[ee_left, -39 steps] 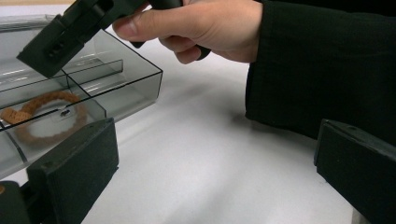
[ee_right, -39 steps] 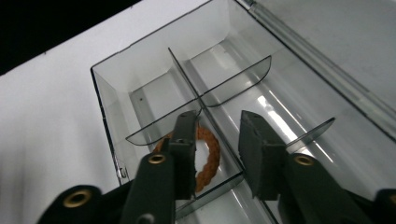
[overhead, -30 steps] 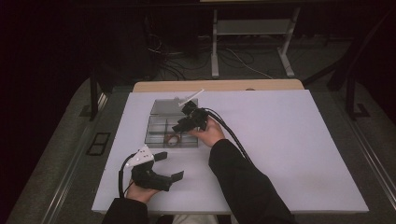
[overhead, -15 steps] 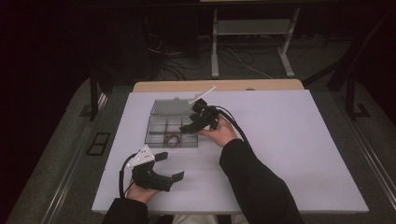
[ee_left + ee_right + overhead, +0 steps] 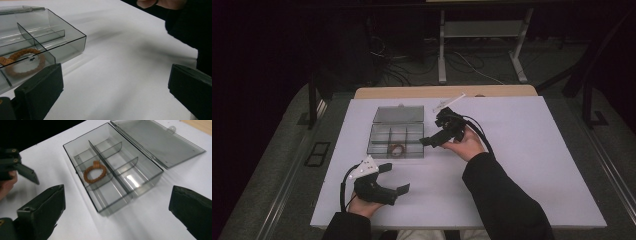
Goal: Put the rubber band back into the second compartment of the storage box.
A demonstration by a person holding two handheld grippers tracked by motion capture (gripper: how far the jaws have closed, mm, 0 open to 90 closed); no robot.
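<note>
The bracelet point(image 5: 397, 149), a brown braided ring, is lying flat in a near compartment of the clear box point(image 5: 377, 139), which is sitting on the white desk point(image 5: 532, 165) left of centre in the high view. The box lid point(image 5: 398, 114) is lying open on the far side. The right gripper point(image 5: 432, 141) is hanging just right of the box, its jaws having just been opening and now standing wide with nothing between them. The left gripper point(image 5: 396, 179) is resting near the person, jaws spread and empty.

In the left gripper view, the bracelet point(image 5: 23, 61) is showing through the box's clear wall point(image 5: 67, 47), on the box floor behind a divider. This gripper's jaws are standing wide apart over bare desk.

In the right gripper view, the bracelet point(image 5: 95, 172) is sitting in a middle compartment on the left side of the long divider point(image 5: 110, 166). A ring has no real pointing direction, but it is slightly oval, its small knot turned toward the far end of the box. The box's long axis is running left to right across the desk.

The release looks finished, so I judge the good move now is drawing the right gripper clear without clipping the box wall, then swinging the lid over gently while the other gripper steadies the box.
</note>
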